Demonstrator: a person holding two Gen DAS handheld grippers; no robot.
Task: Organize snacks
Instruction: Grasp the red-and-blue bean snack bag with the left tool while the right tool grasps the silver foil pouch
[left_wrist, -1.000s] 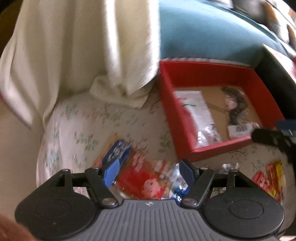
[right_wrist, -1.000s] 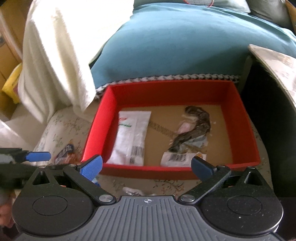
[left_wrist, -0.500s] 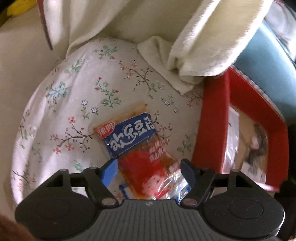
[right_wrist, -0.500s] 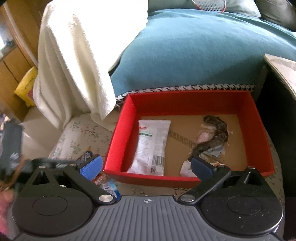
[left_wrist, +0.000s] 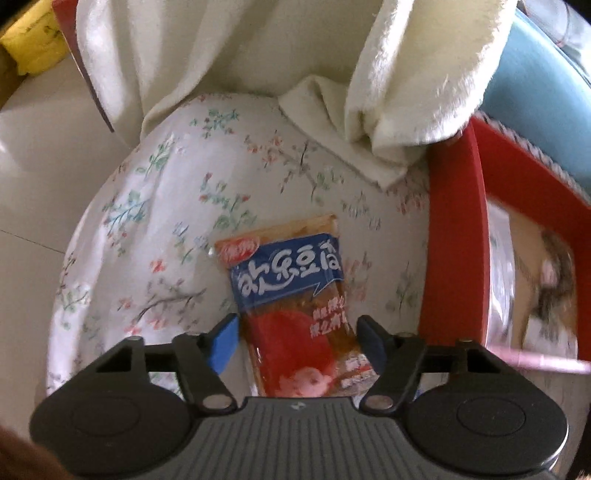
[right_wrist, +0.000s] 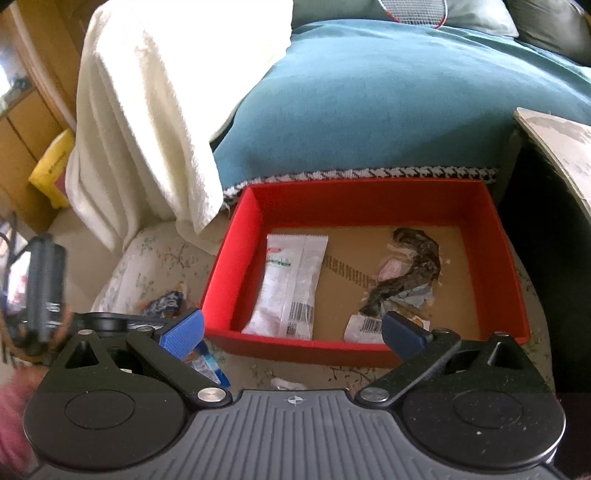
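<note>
Just left tongs (left_wrist: 297, 339) astride snack packet (left_wrist: 291, 295)

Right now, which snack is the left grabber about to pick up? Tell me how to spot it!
Find the red box on the flowery cushion. Just outside the box's wall, on the cushion, lies a snack packet, and the open left gripper sits over its near end. It is the orange one with a blue banner and white lettering, unlike the white packet lying inside the box.
</note>
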